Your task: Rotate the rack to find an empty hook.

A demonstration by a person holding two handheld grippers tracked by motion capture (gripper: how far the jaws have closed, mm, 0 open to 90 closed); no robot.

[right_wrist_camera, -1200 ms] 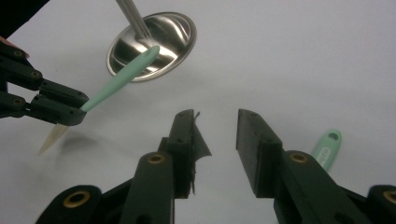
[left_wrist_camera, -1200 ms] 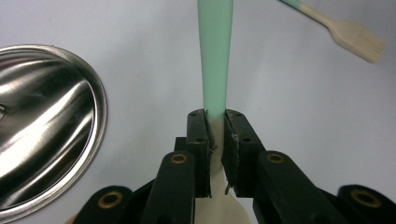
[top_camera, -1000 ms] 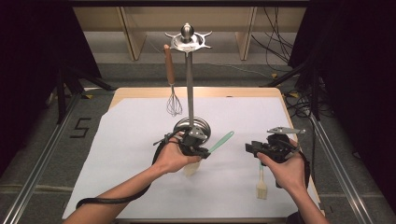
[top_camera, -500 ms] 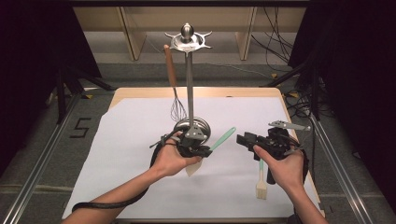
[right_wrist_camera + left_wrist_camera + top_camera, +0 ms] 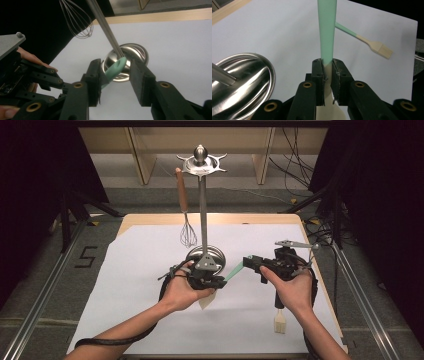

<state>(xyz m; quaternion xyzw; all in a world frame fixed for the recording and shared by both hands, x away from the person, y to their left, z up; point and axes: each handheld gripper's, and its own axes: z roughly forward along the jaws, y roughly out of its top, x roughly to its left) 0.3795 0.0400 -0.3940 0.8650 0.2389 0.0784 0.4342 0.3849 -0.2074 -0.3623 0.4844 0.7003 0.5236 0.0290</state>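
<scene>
Nearest us, a brush [image 5: 280, 321] lies untouched on the tabletop [image 5: 140, 270]. Our left gripper [image 5: 327, 65] clamps the spatula [image 5: 326, 30] where green handle meets pale blade; our right gripper [image 5: 113, 71] has been closing, fingers [image 5: 93, 75] not yet pressing its tip. Beyond, a whisk [image 5: 187, 232] already hangs on the rack [image 5: 202, 210]; hanging the spatula seems left.

We're looking at a utensil stand [image 5: 202, 210] in polished metal, its round base [image 5: 242, 80] mirror-glossy. From its left hook hangs a whisk [image 5: 186, 215] with thin shiny wire loops and a smooth brown wooden-looking handle. The spatula [image 5: 326, 32] has a matt mint-green handle, smooth like silicone or plastic, and a cream blade. Near right we see a pastry brush [image 5: 372, 45], green handle, pale wood-coloured head, fine bristles. The sheet [image 5: 140, 270] covering the wooden table [image 5: 165, 218] looks like matt white paper. The left gripper [image 5: 327, 72] and right gripper [image 5: 116, 75] are matt black plastic with brass-coloured fasteners.
</scene>
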